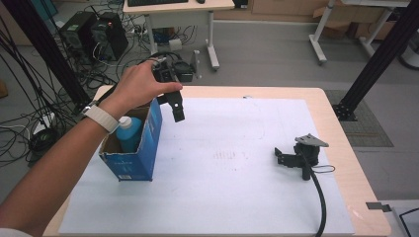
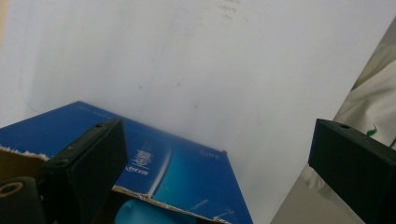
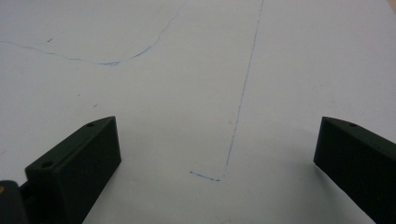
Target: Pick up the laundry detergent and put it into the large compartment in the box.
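Observation:
An open blue cardboard box (image 1: 143,153) stands at the left of the white sheet (image 1: 222,187). A light blue bottle (image 1: 130,136) with a white cap stands upright inside it. A hand holds my left gripper (image 1: 173,106) in the air just above the box's far right corner, jaws pointing down. In the left gripper view my left gripper (image 2: 219,154) is open over the blue box (image 2: 187,168), with the bottle's top (image 2: 149,214) below and nothing between the jaws. My right gripper (image 1: 280,157) lies unheld on the sheet at the right. It is open over bare paper (image 3: 217,154).
The wooden table (image 1: 341,128) shows around the sheet's edges. Faint blue pen lines (image 3: 243,93) mark the paper. The right gripper's cable (image 1: 318,197) runs toward the front edge. Computer towers (image 1: 94,32), loose cables and a desk (image 1: 178,7) stand on the floor beyond.

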### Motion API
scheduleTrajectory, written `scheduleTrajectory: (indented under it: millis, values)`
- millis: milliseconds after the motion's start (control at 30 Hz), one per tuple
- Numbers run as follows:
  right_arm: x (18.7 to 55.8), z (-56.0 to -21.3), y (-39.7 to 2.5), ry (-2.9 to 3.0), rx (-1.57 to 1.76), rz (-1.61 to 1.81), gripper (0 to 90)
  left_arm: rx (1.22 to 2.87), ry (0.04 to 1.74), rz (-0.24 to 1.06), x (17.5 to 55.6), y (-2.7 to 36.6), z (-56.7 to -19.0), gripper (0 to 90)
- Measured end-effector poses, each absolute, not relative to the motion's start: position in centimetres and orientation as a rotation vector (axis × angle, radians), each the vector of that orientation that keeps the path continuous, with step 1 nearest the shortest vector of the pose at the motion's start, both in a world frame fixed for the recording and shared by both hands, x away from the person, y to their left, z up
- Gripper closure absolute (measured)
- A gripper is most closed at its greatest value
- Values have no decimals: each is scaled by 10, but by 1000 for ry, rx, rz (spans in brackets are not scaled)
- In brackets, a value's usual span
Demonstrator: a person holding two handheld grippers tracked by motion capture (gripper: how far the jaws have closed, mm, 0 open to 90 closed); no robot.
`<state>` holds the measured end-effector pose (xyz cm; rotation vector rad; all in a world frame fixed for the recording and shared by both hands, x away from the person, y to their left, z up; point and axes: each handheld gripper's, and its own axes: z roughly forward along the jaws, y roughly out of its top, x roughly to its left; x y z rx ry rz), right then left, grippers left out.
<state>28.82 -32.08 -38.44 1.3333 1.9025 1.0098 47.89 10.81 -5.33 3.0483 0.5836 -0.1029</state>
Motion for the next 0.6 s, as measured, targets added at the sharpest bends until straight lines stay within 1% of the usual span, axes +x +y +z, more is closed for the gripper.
scheduleTrajectory:
  millis: [100, 333, 500, 600]
  values:
    - [288, -384, -321, 1903, 1333, 1010, 0, 3066, 512, -68, 476, 101, -53, 63]
    - [288, -384, -321, 1904, 1331, 1008, 0, 3079, 429, -67, 477, 88, -46, 62]
    - [288, -384, -321, 1905, 1331, 1008, 0, 3107, 307, -57, 475, 69, -46, 61]
    - [288, -384, -321, 1905, 1331, 1008, 0, 3116, 278, -50, 473, 62, -47, 62]
